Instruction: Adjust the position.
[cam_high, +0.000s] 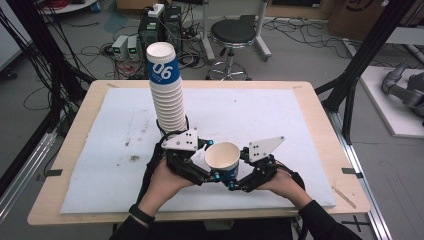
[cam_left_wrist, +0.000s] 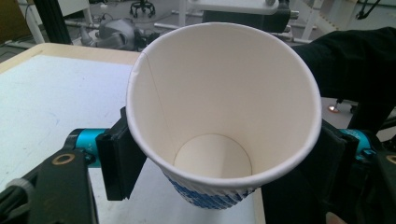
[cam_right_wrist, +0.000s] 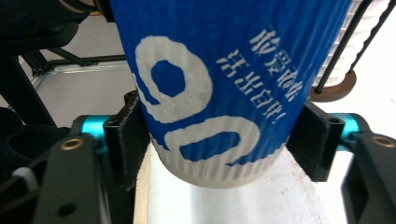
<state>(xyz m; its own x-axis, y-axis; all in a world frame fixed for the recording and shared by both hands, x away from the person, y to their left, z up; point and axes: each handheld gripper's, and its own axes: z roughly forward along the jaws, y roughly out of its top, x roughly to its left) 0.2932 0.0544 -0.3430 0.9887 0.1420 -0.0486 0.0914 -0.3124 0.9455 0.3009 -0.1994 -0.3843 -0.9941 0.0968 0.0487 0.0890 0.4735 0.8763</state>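
While both grippers clamp one cup, noted as follows, largest item first.

Desk (cam_high: 310, 100): wooden, covered by a white mat (cam_high: 280, 130), lightly stained at left.

Stack (cam_high: 166, 87): tall column of nested cups, standing upright on the mat just behind the left gripper, leaning slightly; top cup open and apparently empty.

Cup (cam_high: 222, 159): single blue cup, held above the mat near the front edge, between the two grippers, mouth tilted up and toward the left one. Interior white and empty, as seen in the left gripper view (cam_left_wrist: 219, 116).

Left gripper (cam_high: 200, 162): jaws narrowed onto the cup near its rim, pads pressing both sides.

Right gripper (cam_high: 240, 172): jaws narrowed onto the ribbed wall near the base (cam_right_wrist: 219, 116), pads in contact.

Judgement on the step: likely a handover or separation of a cup. Recommended: firm but light squeeze to avoid crushing the rim; release by one gripper only once the other holds securely; clearance kept from the leaning stack.
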